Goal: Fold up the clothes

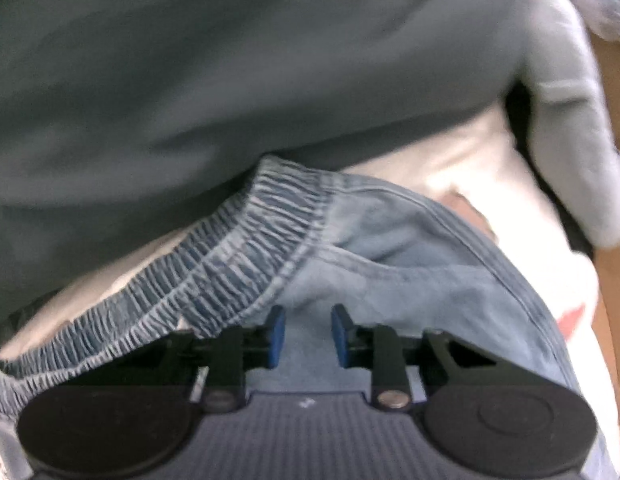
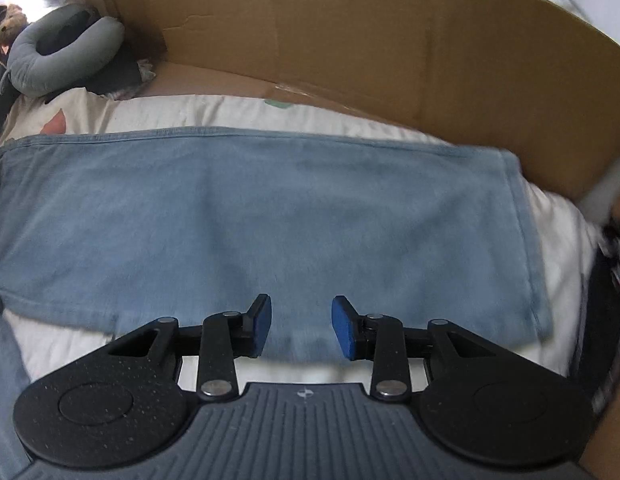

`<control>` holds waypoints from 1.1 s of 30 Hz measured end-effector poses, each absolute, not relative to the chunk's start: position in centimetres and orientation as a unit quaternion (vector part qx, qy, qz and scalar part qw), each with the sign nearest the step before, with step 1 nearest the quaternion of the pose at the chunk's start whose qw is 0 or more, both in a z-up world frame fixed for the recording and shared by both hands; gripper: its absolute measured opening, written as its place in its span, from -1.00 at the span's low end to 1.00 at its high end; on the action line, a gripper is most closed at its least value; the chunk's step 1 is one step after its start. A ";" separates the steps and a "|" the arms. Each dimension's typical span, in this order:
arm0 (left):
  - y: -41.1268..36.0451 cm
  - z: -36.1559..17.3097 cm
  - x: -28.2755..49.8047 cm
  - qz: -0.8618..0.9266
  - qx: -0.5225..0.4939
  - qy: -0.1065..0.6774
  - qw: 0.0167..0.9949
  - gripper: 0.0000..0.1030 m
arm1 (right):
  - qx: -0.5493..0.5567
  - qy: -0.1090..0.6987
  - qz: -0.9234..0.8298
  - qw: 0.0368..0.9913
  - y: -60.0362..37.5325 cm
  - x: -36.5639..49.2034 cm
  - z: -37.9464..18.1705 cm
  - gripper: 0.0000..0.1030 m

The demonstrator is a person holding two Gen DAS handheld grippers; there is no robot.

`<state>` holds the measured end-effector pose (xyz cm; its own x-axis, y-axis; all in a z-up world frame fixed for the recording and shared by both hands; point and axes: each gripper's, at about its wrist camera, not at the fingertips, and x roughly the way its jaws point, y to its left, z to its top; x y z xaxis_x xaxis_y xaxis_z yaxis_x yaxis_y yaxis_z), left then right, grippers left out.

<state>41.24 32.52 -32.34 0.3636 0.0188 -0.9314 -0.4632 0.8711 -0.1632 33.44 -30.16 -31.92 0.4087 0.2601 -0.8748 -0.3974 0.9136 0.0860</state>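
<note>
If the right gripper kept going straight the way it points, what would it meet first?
Probably the blue pants, spread flat just ahead of the open right gripper. Beyond them stands the cardboard wall; depth is uncertain.

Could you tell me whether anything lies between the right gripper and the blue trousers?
Nothing visible does. The right gripper is open just above the blue trousers, which lie flat on the white sheet; the cardboard stands beyond them.
</note>
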 end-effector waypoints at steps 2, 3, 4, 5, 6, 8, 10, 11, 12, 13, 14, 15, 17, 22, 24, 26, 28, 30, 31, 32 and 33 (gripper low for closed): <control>32.9 -33.0 41.8 0.156 -0.213 0.545 0.796 -0.49 | -0.072 0.508 0.202 0.834 -29.1 34.4 -32.4 -0.22; 33.1 -33.2 42.1 0.158 -0.212 0.546 0.795 -0.49 | -0.074 0.509 0.206 0.832 -28.7 34.7 -32.6 -0.22; 33.4 -33.5 42.3 0.164 -0.209 0.546 0.795 -0.49 | -0.078 0.511 0.207 0.830 -28.3 35.0 -32.9 -0.22; 33.7 -33.7 42.5 0.173 -0.208 0.544 0.795 -0.52 | -0.083 0.514 0.207 0.828 -28.0 35.3 -33.3 -0.22; 34.0 -33.9 42.6 0.182 -0.209 0.540 0.795 -0.52 | -0.088 0.518 0.206 0.826 -27.7 35.6 -33.8 -0.22; 34.7 -34.5 43.0 0.187 -0.212 0.533 0.797 -0.52 | -0.097 0.525 0.203 0.821 -27.3 36.1 -34.7 -0.22; 34.9 -35.2 43.6 0.185 -0.207 0.535 0.798 -0.52 | -0.106 0.534 0.198 0.815 -27.1 36.5 -35.7 -0.22; 35.0 -35.6 43.8 0.184 -0.205 0.536 0.799 -0.52 | -0.111 0.539 0.195 0.812 -27.0 36.6 -36.3 -0.22; 35.0 -35.7 44.0 0.185 -0.204 0.535 0.799 -0.52 | -0.116 0.544 0.192 0.809 -26.8 36.8 -36.8 -0.22; 35.0 -35.9 44.3 0.186 -0.200 0.534 0.800 -0.51 | -0.120 0.549 0.190 0.805 -26.7 37.0 -37.3 -0.22; 34.9 -35.9 44.6 0.188 -0.198 0.534 0.800 -0.51 | -0.123 0.554 0.188 0.802 -26.6 37.2 -37.9 -0.22; 34.9 -35.9 44.8 0.191 -0.198 0.536 0.798 -0.51 | -0.123 0.556 0.187 0.800 -26.6 37.3 -38.3 -0.21; 34.9 -35.6 44.9 0.197 -0.206 0.539 0.792 -0.51 | -0.119 0.555 0.184 0.802 -26.6 37.6 -38.6 -0.17; 33.4 -33.0 44.1 0.157 -0.181 0.538 0.808 -0.48 | -0.122 0.557 0.179 0.802 -26.4 38.0 -38.9 -0.16; 33.1 -32.2 44.1 0.145 -0.179 0.530 0.816 -0.48 | -0.123 0.558 0.184 0.800 -26.5 38.0 -39.0 -0.16; 33.2 -32.1 44.8 0.136 -0.177 0.525 0.821 -0.48 | -0.119 0.558 0.187 0.800 -26.8 38.0 -39.1 -0.16; 33.6 -32.5 45.7 0.149 -0.171 0.525 0.820 -0.49 | -0.119 0.555 0.189 0.801 -27.0 38.0 -39.3 -0.16; 34.0 -33.4 46.5 0.156 -0.176 0.531 0.814 -0.49 | -0.121 0.551 0.191 0.803 -27.2 37.9 -39.6 -0.16; 34.1 -33.9 46.8 0.159 -0.176 0.533 0.812 -0.49 | -0.120 0.549 0.193 0.804 -27.4 37.9 -39.7 -0.16; 34.2 -34.4 47.1 0.162 -0.176 0.535 0.810 -0.49 | -0.115 0.548 0.191 0.806 -27.6 37.8 -39.7 -0.16; 34.1 -34.7 47.3 0.162 -0.169 0.536 0.811 -0.49 | -0.107 0.547 0.188 0.809 -27.8 37.7 -39.8 -0.16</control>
<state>47.28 34.07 -34.70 0.3730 0.0818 -0.9242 -0.4445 0.8901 -0.1006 37.71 -27.81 -39.80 0.3311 0.1870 -0.9249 -0.4220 0.9060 0.0321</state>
